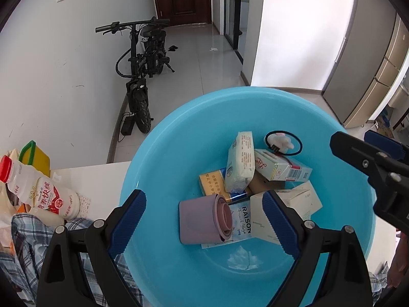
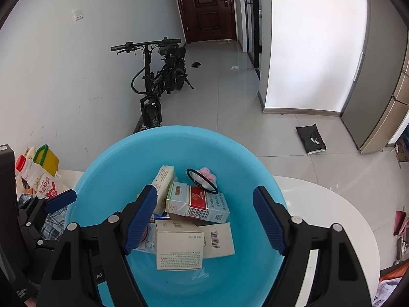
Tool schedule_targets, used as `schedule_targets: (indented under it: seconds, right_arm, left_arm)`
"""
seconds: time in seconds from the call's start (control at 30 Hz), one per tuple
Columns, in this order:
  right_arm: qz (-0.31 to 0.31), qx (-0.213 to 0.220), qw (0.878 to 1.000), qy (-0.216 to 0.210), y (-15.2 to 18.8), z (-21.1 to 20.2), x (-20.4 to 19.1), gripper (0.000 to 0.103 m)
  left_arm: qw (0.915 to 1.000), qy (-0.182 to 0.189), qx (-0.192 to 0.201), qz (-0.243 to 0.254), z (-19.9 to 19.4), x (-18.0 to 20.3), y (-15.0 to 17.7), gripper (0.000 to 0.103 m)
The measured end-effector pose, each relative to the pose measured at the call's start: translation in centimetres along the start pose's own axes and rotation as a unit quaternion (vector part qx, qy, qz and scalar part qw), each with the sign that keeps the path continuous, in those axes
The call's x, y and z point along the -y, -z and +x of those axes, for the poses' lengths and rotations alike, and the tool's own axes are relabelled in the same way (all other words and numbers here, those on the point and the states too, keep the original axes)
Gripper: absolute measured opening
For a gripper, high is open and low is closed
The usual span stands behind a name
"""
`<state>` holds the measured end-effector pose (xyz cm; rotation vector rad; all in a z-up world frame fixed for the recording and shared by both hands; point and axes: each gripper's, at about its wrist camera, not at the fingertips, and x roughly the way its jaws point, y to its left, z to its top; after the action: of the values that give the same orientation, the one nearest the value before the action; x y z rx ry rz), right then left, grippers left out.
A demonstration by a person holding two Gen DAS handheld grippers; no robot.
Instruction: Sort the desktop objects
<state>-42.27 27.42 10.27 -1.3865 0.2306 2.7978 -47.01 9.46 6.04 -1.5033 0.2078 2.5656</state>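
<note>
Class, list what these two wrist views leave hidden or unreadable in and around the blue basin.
- Left wrist view: cream box partly behind the left gripper finger.
- Right wrist view: purple cup hidden behind the right gripper finger.
- Both views: blue basin near rim cut off below.
- Right wrist view: small print on white box unreadable.

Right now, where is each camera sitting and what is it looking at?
Left wrist: on the left gripper, looking down into the blue basin; its own open fingers show, and the right gripper at the edge.
Right wrist: on the right gripper, over the basin; its own open fingers show, the left gripper beside.
Both share the basin, boxes, bike and door.
</note>
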Motion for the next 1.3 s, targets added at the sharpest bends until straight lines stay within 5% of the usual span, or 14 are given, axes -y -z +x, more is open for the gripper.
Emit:
schedule_targets:
  seconds: [0.57, 0.97, 1.17, 1.3]
  right_arm:
    - [-0.020, -0.014, 1.000, -0.010, 1.2, -1.7, -1.1, 0.076]
    - [-0.028, -0.002, 0.999, -0.023, 1.4, -3.4, -1.2, 0.076]
    - [-0.024, 0.001, 0.999, -0.028, 1.9, -4.0, -0.6, 0.076]
    - [-0.007, 0.003, 0.998, -0.055, 2.0, -5.0, -0.4, 0.076]
  left_arm:
    - [0.9995, 0.010, 0.022, -0.019, -2.9, -1.6, 1.4, 0.094]
    - [0.9984, 0.002, 0.054, 0.019, -5.7, -1.3, 2.7, 0.094]
    - [0.9955, 0.064, 0.058, -0.038, -7.5, -2.5, 3.1, 0.094]
    - [0.9976, 0.012, 0.068, -0.011, -9.1, -2.2, 2.1, 0.094]
